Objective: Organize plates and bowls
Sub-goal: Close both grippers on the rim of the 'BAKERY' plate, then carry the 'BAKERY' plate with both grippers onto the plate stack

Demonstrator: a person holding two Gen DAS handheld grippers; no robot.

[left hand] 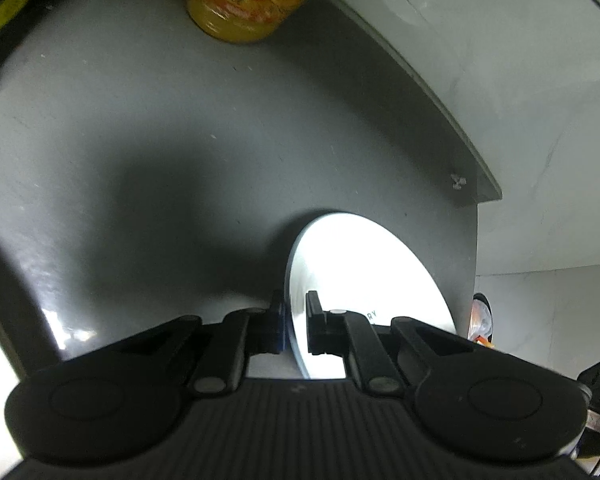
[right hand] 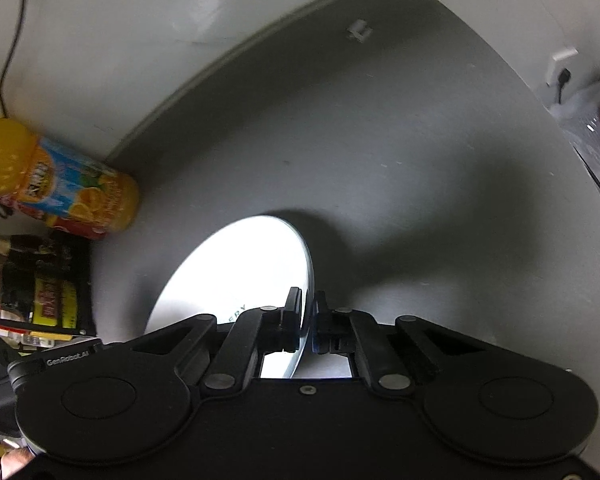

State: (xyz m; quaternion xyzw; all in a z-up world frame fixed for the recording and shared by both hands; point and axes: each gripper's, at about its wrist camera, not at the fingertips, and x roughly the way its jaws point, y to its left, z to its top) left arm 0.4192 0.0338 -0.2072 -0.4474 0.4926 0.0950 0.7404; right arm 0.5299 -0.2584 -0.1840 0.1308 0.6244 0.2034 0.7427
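White and glaring, the plate (left hand: 356,280) sits right at the left gripper (left hand: 296,320), whose fingers are pinched on its left rim, the disc stretching away to the right above the grey table (left hand: 180,120). Over to the right wrist: the right gripper (right hand: 308,320) is clamped on the opposite rim, plate (right hand: 240,272) running off leftward. Both hands equally close. An orange juice bottle (right hand: 60,184) stands at the table's far edge by the pale wall (right hand: 120,20).

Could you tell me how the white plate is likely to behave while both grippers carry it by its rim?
The white plate looks rigid, so it should not sag between the left gripper and right gripper, each clamped on its rim. Its glossy surface may slip in such thin pinches. It is probably breakable if dropped onto the grey table.
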